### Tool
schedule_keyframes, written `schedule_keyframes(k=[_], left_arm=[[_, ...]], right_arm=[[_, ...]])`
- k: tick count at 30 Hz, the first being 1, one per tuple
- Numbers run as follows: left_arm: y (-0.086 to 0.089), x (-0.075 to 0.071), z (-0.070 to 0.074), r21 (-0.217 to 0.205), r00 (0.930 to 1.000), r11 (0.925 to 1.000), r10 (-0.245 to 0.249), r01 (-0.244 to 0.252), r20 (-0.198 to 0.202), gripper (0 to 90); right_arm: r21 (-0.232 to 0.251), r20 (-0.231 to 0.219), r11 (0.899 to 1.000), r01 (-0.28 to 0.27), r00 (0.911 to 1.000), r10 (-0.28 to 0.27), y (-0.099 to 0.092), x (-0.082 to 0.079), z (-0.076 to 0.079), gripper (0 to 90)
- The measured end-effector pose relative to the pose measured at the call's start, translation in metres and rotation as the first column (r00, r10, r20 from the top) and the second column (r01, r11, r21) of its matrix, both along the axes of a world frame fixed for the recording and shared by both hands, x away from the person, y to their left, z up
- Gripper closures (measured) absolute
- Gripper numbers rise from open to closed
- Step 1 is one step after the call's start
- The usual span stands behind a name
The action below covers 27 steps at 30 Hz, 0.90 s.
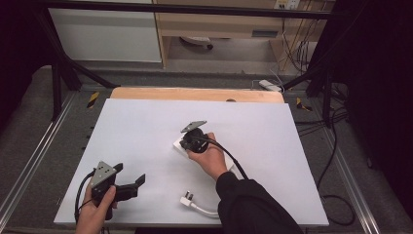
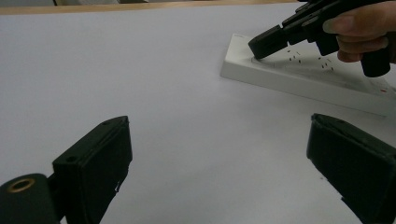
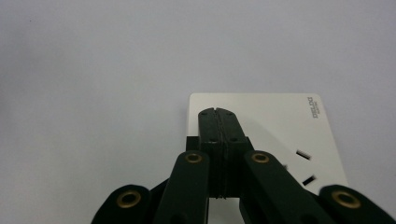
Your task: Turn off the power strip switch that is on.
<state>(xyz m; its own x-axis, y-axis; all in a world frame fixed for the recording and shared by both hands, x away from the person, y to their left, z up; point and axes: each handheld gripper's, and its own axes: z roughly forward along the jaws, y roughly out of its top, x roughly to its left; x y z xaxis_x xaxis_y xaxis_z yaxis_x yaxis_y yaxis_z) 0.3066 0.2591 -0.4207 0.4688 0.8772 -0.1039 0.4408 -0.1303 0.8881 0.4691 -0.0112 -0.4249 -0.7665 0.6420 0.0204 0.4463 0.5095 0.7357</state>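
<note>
A white power strip [image 1: 178, 146] lies flat near the middle of the white table [image 1: 146, 126]. My right gripper [image 1: 185, 144] points down at its far end, jaws shut together with nothing between them. In the right gripper view the closed tips [image 3: 216, 112] sit over the strip's blank end [image 3: 275, 121], just short of its socket slots. The left gripper view shows that right gripper [image 2: 262, 45] touching the top of the strip [image 2: 299, 79]. My left gripper [image 1: 129, 174] stands open and empty at the front left, its jaws [image 2: 217, 123] wide apart above bare table.
A white plug [image 1: 187, 198] with its cable lies near the table's front edge, beside the right forearm. A wooden strip [image 1: 195, 93] runs along the table's far edge. Black frame legs and loose cables stand beyond the table on both sides.
</note>
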Motion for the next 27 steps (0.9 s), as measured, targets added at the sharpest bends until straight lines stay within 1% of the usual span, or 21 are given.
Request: schedule_keyframes(k=[27], left_arm=[[-0.0005,0.0002,-0.0001,0.000,1.0000,1.0000,-0.002,0.002,-0.001,6.9]], right_arm=[[0.001,-0.006,1.000,-0.003,1.0000,0.003,0.0010,0.0014,-0.0008,90.0]])
